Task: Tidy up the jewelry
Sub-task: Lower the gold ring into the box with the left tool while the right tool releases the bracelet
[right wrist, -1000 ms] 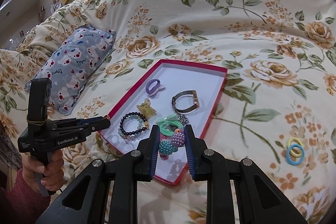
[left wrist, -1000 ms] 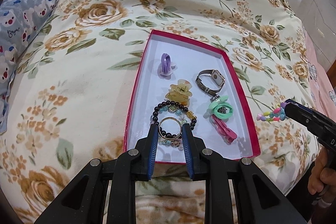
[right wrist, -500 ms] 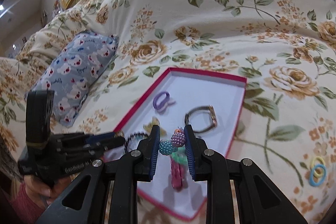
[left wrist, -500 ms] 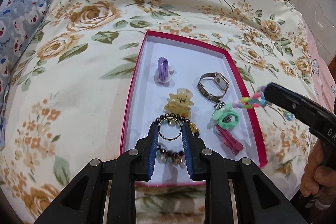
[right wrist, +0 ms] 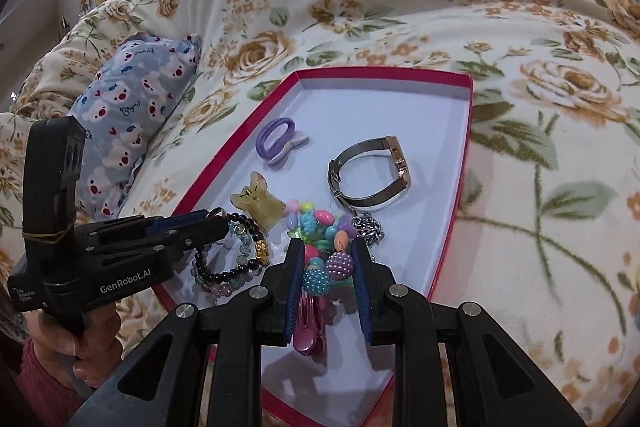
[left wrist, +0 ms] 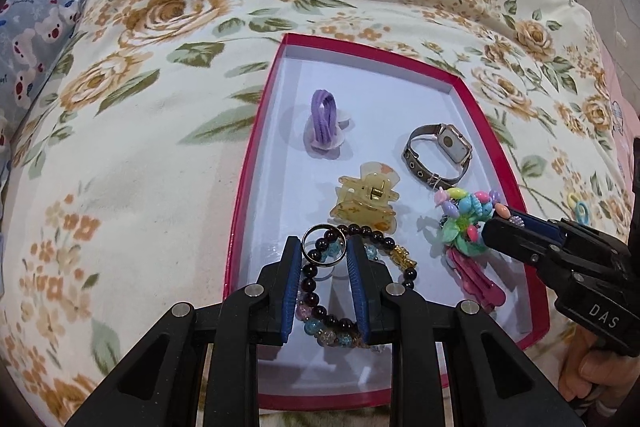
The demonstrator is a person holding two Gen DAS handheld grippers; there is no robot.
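Over the near end of the red-rimmed tray point(left wrist: 256, 163) on the flowered bed point(left wrist: 132, 155), the left wrist view shows the left gripper point(left wrist: 324, 259) with its fingers clenched on a thin metal ring point(left wrist: 323, 243). The ring stands upright, its open face toward the camera, just above the dark beaded bracelet point(left wrist: 360, 247). From the tray's right edge the right gripper point(left wrist: 496, 223) reaches in with a multicoloured bead bracelet point(left wrist: 472, 207), beside the watch point(left wrist: 438, 155) and above the pink clip point(left wrist: 478, 281).

From the right wrist view, the right gripper point(right wrist: 327, 267) pinches that bracelet by two bobbly beads point(right wrist: 328, 269), and the strand bunches away from the fingers toward the tray's far end. The left gripper point(right wrist: 218, 223) comes in across the tray's left edge.

Both pieces look ready for placing. My judgement is that each should be lowered to bare tray floor and then let go. The ring will likely tip flat, so a low release suits it.
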